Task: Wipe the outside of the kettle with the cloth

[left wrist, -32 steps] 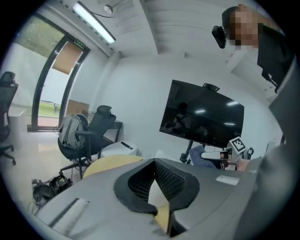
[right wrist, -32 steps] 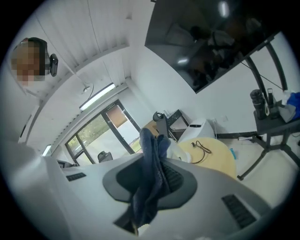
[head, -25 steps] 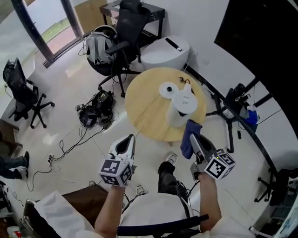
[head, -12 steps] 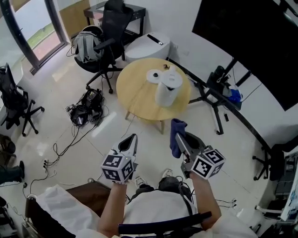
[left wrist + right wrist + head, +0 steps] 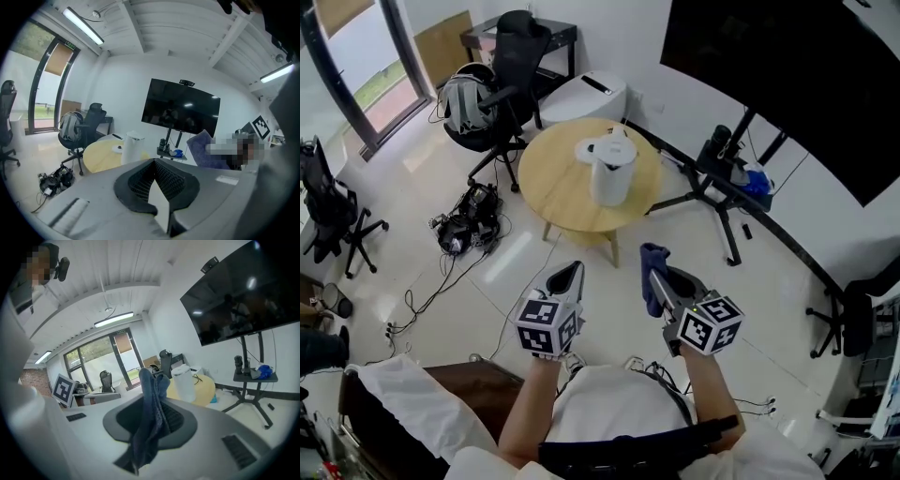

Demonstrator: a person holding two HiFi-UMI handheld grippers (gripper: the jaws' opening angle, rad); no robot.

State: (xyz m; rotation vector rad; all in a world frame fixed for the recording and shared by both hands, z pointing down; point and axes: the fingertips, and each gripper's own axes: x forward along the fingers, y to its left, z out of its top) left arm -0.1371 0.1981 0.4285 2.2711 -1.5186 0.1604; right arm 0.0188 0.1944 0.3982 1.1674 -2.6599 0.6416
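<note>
A white kettle (image 5: 611, 171) stands upright on a round yellow table (image 5: 551, 192), well ahead of both grippers across bare floor. My right gripper (image 5: 654, 273) is shut on a blue cloth (image 5: 652, 278), which bunches up past the jaw tips. In the right gripper view the cloth (image 5: 151, 414) fills the jaws of the right gripper (image 5: 154, 401), and the kettle (image 5: 183, 383) stands beyond. My left gripper (image 5: 574, 271) is shut and holds nothing. The left gripper view looks past the left gripper (image 5: 153, 163) to the kettle (image 5: 132, 147) and the table (image 5: 99, 158), with the cloth (image 5: 205, 151) at the right.
A white disc (image 5: 588, 148) lies on the table beside the kettle. A black office chair with a backpack (image 5: 467, 101) stands at the left of the table, with tangled cables (image 5: 467, 223) on the floor. A TV stand (image 5: 724, 178) is at the right, and another chair (image 5: 328, 211) at the far left.
Both grippers have drawn back from the table. The kettle, which was just ahead of the cloth, now stands far off across the floor. The cloth stays in the right jaws.
</note>
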